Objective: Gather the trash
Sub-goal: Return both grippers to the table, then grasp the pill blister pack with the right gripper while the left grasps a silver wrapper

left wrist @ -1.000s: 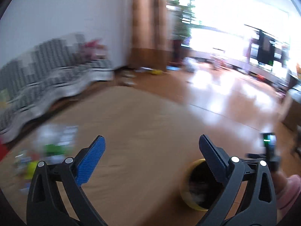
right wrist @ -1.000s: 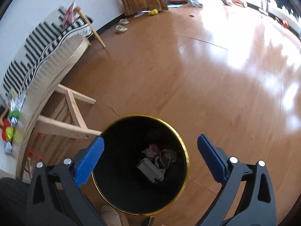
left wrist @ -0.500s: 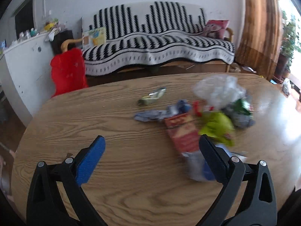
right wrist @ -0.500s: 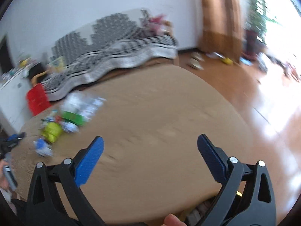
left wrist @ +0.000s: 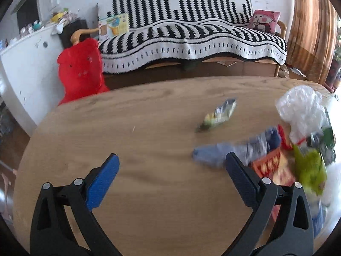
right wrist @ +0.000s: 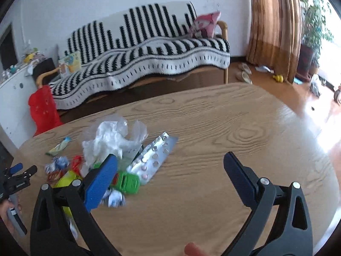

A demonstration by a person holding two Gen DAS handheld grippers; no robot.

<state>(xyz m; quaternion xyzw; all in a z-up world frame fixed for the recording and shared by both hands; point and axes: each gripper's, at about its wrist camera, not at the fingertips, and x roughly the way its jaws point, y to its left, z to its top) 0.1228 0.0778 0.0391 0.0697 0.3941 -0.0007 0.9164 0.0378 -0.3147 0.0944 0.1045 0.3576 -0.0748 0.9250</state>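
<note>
A heap of trash lies on a round wooden table (left wrist: 149, 132). In the left wrist view, a crumpled blue-grey wrapper (left wrist: 234, 149), a small green-yellow wrapper (left wrist: 217, 115), a clear plastic bag (left wrist: 302, 108), a red packet (left wrist: 272, 166) and a lime-green packet (left wrist: 309, 170) sit to the right. My left gripper (left wrist: 170, 168) is open and empty above bare table left of the heap. In the right wrist view, the plastic bag (right wrist: 110, 136), a silver pill blister (right wrist: 155, 155) and a green packet (right wrist: 127, 181) lie left of centre. My right gripper (right wrist: 170, 168) is open and empty over the table (right wrist: 234, 128).
A black-and-white striped sofa (left wrist: 191, 32) stands behind the table, with a red bag (left wrist: 81, 68) and a white cabinet (left wrist: 25, 59) to its left. Brown curtains (right wrist: 272, 25) and open wooden floor (right wrist: 309, 98) are to the right. The left gripper (right wrist: 17, 175) shows at the right wrist view's left edge.
Both grippers have swung from the bin and the floor to the table. The trash heap has come into view of both cameras. Both grippers have stayed open.
</note>
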